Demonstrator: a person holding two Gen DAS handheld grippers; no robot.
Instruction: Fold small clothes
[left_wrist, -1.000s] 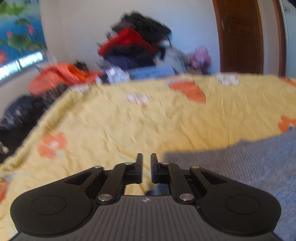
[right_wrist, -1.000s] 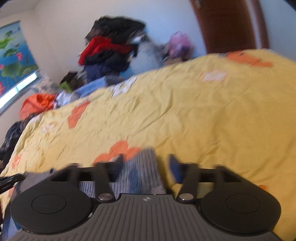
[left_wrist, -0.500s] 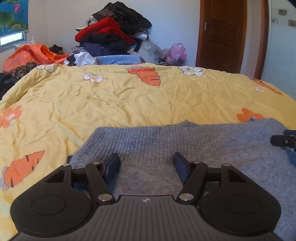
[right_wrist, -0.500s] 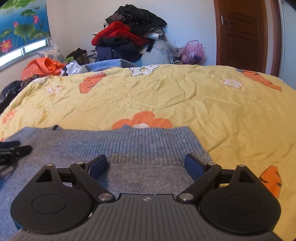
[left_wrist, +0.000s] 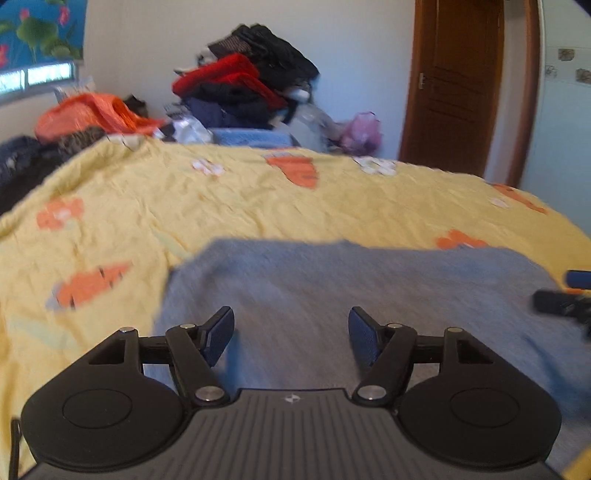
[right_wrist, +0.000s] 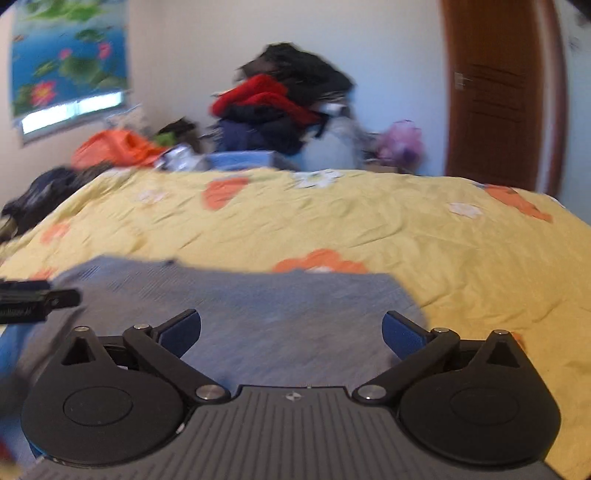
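A grey knit garment lies flat on the yellow bedspread; it also shows in the right wrist view. My left gripper is open and empty above the garment's left part. My right gripper is open and empty above its right part. The tip of the right gripper shows at the right edge of the left wrist view. The tip of the left gripper shows at the left edge of the right wrist view. Both views are blurred.
A heap of red, black and dark clothes is piled against the far wall beyond the bed. Orange fabric lies at the far left. A brown door stands at the back right. The bedspread carries orange carrot and flower prints.
The left gripper went from shut to open and now hovers over the garment. The right gripper opened wider. Both have lifted slightly and the views have blurred with motion.
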